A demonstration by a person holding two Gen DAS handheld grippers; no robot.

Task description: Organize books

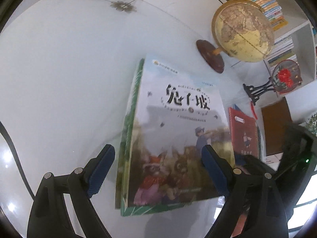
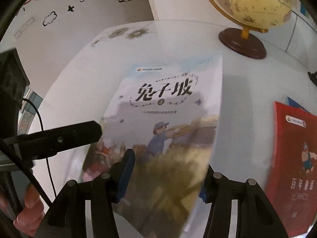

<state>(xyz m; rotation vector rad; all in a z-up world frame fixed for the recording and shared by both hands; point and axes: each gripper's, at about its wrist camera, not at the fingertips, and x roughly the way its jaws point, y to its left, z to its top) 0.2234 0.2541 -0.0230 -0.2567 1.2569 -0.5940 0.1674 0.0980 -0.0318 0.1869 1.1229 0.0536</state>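
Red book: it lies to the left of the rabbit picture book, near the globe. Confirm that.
Wrong side. The red book lies to the right of the rabbit picture book, near the globe; the right wrist view shows it.

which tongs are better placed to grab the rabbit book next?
Probably left. The left tongs are open and straddle the rabbit book's spine-side near corner. The right tongs are open over mid-cover, with no edge between the fingers.

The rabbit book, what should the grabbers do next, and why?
Probably lower the left gripper onto the illustrated rabbit book stack and close. Its open jaws straddle the stack's near end on the glossy white table, not yet gripping.
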